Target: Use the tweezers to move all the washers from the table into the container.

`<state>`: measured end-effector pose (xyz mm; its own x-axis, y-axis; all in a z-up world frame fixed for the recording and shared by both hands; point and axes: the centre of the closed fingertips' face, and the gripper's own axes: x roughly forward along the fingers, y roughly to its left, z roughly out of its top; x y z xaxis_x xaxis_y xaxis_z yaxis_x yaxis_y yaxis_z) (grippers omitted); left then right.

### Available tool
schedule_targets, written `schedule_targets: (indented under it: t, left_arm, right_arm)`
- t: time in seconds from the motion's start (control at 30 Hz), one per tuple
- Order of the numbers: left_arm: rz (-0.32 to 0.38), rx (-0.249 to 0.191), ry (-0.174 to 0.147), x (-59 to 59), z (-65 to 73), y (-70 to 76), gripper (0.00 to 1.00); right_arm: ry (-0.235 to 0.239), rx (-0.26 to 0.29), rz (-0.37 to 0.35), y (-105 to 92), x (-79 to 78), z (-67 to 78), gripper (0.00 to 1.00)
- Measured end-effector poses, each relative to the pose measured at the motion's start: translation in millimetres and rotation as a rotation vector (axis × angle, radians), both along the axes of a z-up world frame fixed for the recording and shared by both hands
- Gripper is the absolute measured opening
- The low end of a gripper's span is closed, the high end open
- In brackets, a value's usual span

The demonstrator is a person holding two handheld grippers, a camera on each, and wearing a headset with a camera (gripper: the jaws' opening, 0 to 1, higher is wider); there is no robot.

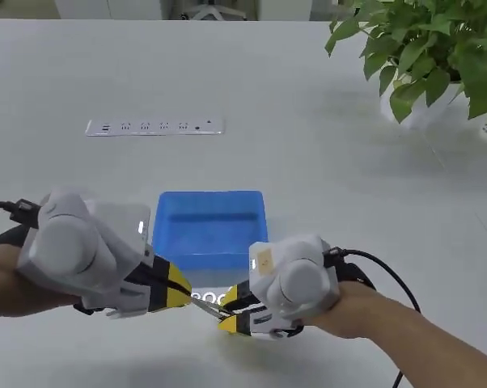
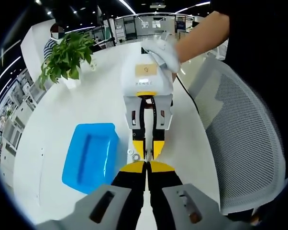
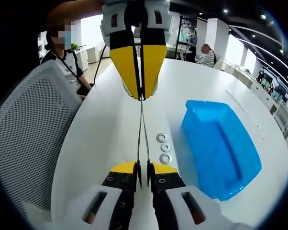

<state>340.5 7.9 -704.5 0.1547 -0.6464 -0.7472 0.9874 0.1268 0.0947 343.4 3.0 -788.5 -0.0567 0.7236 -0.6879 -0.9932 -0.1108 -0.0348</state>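
Thin metal tweezers (image 3: 142,129) stretch between both grippers just above the white table. My left gripper (image 1: 179,293) is shut on one end, and my right gripper (image 1: 231,315) is shut on the other end, where the two arms spread. In the right gripper view my own jaws (image 3: 144,170) meet the tweezers at the bottom, and the left gripper (image 3: 140,91) faces me from the top. Three washers (image 3: 164,147) lie in a row on the table beside the tweezers, next to the blue container (image 3: 220,148). In the head view the washers (image 1: 207,298) sit between the grippers, just in front of the container (image 1: 211,196).
A white power strip (image 1: 154,127) lies on the far left of the table. A potted plant (image 1: 425,48) stands at the far right. A mesh chair (image 2: 244,143) is behind the table's near edge. People sit in the background.
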Motion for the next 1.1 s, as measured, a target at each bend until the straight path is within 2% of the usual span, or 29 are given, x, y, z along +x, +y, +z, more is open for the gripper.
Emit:
schedule_targets:
  t: [0.13, 0.5, 0.77, 0.9, 1.1]
  left_arm:
    - [-0.011, -0.014, -0.006, 0.0, 6.0, -5.4, 0.04]
    - [-0.032, -0.039, -0.009, 1.4, 9.9, -17.3, 0.04]
    - [-0.066, -0.078, -0.025, 2.2, 13.4, -30.7, 0.05]
    - [-0.080, -0.095, -0.020, 1.5, 13.4, -36.3, 0.05]
    - [-0.093, -0.089, -0.015, 1.0, 7.9, -40.5, 0.05]
  right_arm:
    - [0.007, 0.017, -0.009, 2.8, -0.3, 2.5, 0.13]
    - [0.029, 0.039, -0.026, 5.2, -1.6, 4.0, 0.12]
    - [0.020, 0.043, -0.023, 0.7, -1.8, 4.6, 0.11]
    - [0.009, 0.053, -0.017, -1.9, -2.5, 4.9, 0.10]
    - [0.007, 0.060, -0.020, -4.2, -3.0, 5.4, 0.10]
